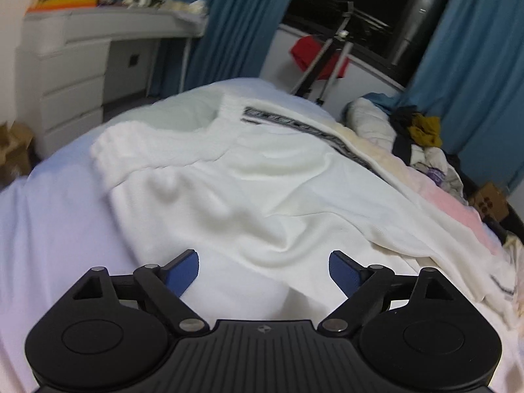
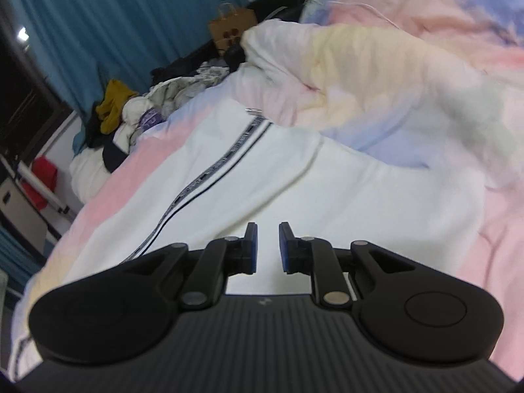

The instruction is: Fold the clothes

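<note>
White garment (image 1: 249, 177) lies spread on the bed (image 1: 49, 229), directly ahead of both grippers. Left gripper (image 1: 263, 263): jaws wide apart, empty. Right gripper (image 2: 268, 245): narrow gap between pads, nothing gripped.

Both wrist views look forward, low and close over the bed, sharing the white garment (image 1: 249, 177).

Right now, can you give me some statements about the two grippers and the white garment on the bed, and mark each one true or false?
1. The left gripper is wide open and holds nothing. True.
2. The white garment hangs on a hanger. False: it lies spread on the pastel bedding.
3. The right gripper grips cloth. False: a narrow gap shows between its fingers.
4. The curtains are blue. True.
5. A dark patterned stripe runs along the garment. True.
</note>
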`<action>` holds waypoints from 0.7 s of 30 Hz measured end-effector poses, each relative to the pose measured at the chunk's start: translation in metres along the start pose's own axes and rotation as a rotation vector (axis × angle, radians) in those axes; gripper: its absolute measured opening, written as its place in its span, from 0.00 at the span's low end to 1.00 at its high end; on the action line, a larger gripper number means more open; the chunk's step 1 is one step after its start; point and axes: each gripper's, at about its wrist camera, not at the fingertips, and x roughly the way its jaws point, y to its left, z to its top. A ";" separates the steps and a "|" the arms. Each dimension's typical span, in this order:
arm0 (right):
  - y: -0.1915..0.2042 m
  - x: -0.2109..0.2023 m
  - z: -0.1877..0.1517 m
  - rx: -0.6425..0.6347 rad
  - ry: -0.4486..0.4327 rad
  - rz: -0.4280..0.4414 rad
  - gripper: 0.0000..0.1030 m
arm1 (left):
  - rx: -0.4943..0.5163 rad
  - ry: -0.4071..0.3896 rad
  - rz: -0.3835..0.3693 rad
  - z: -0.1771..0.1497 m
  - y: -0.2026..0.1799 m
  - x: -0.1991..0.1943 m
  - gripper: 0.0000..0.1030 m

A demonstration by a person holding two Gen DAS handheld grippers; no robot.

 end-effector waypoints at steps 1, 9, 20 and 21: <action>-0.005 -0.004 0.000 0.027 -0.003 -0.007 0.17 | -0.040 0.004 -0.009 0.001 0.004 -0.004 0.86; -0.056 -0.043 0.003 0.251 -0.083 -0.045 0.18 | -0.389 -0.026 -0.082 -0.002 0.061 -0.030 0.85; -0.105 -0.079 -0.003 0.431 -0.169 -0.145 0.59 | -0.595 -0.090 -0.053 0.002 0.105 -0.055 0.87; -0.109 -0.079 -0.005 0.460 -0.158 -0.144 0.67 | -0.611 -0.094 -0.060 0.002 0.108 -0.058 0.87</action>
